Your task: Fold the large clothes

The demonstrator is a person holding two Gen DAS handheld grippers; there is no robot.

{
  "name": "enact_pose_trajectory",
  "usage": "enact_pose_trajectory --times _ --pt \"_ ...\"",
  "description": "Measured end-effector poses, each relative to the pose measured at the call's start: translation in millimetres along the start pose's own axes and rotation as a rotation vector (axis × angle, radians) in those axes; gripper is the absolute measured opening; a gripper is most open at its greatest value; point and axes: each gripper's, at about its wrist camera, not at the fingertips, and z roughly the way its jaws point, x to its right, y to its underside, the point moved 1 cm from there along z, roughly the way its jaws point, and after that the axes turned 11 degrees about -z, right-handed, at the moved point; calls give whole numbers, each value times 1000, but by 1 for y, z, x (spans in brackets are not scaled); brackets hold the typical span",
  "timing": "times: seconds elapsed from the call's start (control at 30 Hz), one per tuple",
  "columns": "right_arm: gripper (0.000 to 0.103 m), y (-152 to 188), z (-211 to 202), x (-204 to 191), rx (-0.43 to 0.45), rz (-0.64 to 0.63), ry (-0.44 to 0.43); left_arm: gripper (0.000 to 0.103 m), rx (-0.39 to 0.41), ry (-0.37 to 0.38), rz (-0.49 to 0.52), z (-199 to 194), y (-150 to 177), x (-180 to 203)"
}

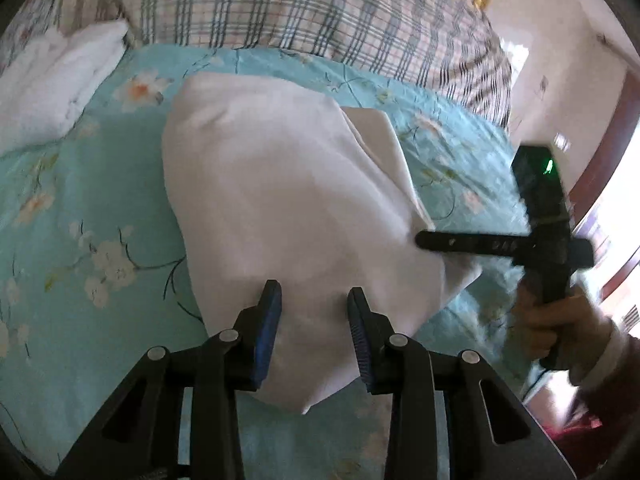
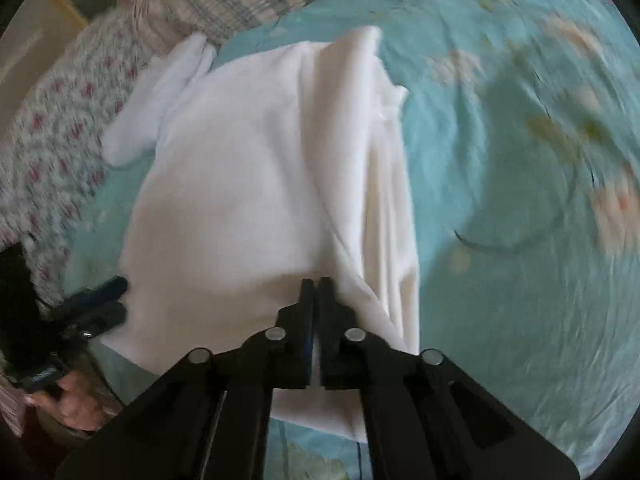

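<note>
Right gripper (image 2: 316,284) first: its black fingers (image 2: 306,320) are pressed fully together, and a fold of the big white fabric garment (image 2: 248,184) is pinched between them at its near edge. Over on the left gripper (image 1: 314,300), the blue-padded fingers (image 1: 268,336) are set fairly narrow with the near end of the same white cloth bunched between them; whether the pads are actually pressing on it can't be told for sure, though the cloth does look gathered in there. The garment is seen partly folded, lifted a bit at the near end and draped down onto the turquoise floral bedsheet (image 1: 80,208), with layered folds stacked along its right side in the right wrist view. Beyond it, a smaller white cloth bundle (image 1: 56,92) is lying on the sheet, apart from the garment, and a plaid checked pillow (image 1: 304,12) is propped across the far end of the bed. A hand (image 1: 560,324) is seen wrapped round the other gripper's handle.
</note>
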Motion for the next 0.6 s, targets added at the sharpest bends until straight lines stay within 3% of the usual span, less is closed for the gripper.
enact_pose_trajectory --times 0.13,0.23,0.37,0.43,0.5,0.6 --pt "0 -2 -1 -7 -3 -43 70 33 14 -56 51 9 2 9" --pt "0 -5 -4 -5 -3 -4 52 34 7 -60 41 9 -3 8" --pt "4 -19 -27 -6 74 12 74 34 9 -59 48 7 -3 9" --pt "10 -28 -29 -1 89 32 64 34 17 -82 67 7 -1 13" --pt "28 -34 -24 2 76 37 83 34 14 -109 85 7 0 16" --pt "33 -41 -18 5 84 47 92 37 20 -84 56 -8 -7 15"
